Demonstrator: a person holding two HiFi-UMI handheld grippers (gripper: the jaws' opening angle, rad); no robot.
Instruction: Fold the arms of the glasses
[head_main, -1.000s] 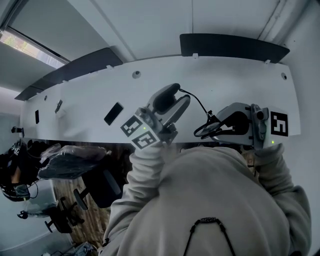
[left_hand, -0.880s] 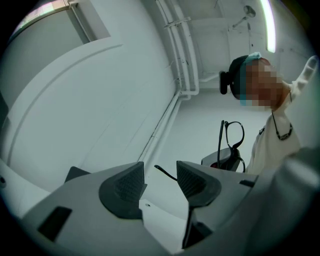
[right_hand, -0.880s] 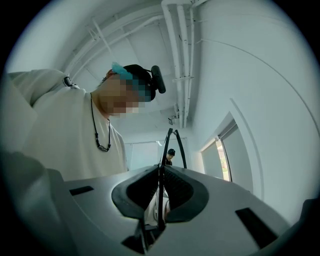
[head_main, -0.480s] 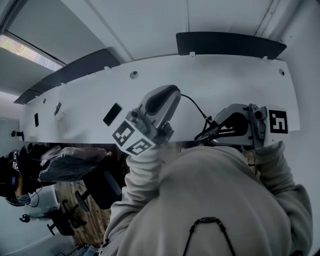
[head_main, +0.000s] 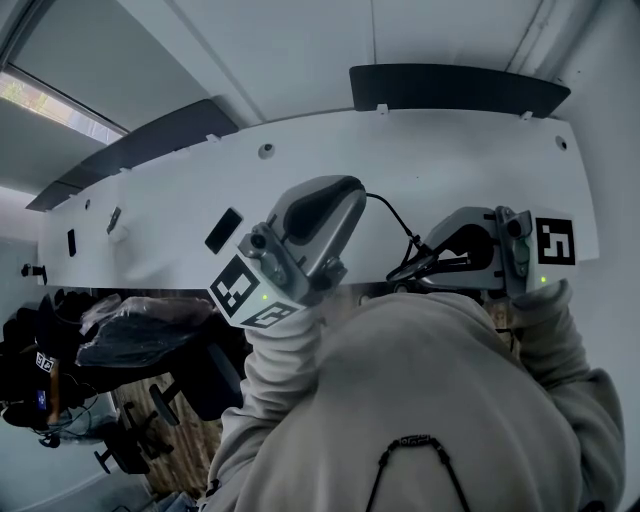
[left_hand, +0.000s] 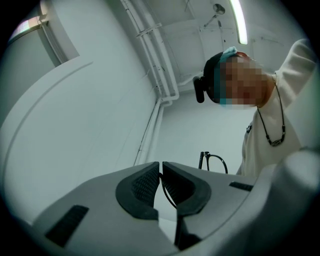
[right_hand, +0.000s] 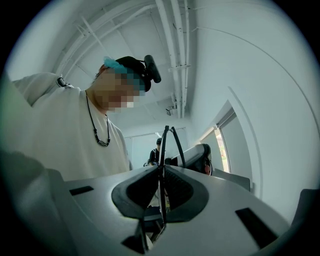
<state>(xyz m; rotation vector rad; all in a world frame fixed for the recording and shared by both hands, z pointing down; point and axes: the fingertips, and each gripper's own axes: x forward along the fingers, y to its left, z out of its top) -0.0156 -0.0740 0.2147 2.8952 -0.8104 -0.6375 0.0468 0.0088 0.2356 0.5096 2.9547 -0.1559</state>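
Observation:
Thin black-framed glasses (head_main: 410, 262) hang at chest height over the white desk. My right gripper (head_main: 440, 255) is shut on their front frame. In the right gripper view its pads (right_hand: 150, 187) pinch the thin rim (right_hand: 167, 145), which sticks up past the jaws. One arm of the glasses (head_main: 392, 215) runs left to my left gripper (head_main: 345, 200). The left jaws have just been closing and now stand almost together on that thin arm (left_hand: 169, 192). The left gripper (left_hand: 161, 172) points upward, and the glasses' frame (left_hand: 212, 161) shows beyond its tips.
A long white desk (head_main: 180, 200) lies below, with a flat black rectangle (head_main: 223, 229) on it and a dark panel (head_main: 455, 90) behind. An office chair (head_main: 140, 325) stands at the left. The person's hooded top (head_main: 430, 400) fills the foreground.
The left jaws, wide open a second ago, have closed on the glasses' arm. The left gripper has lifted toward the camera and rolled. The right gripper has stayed put.

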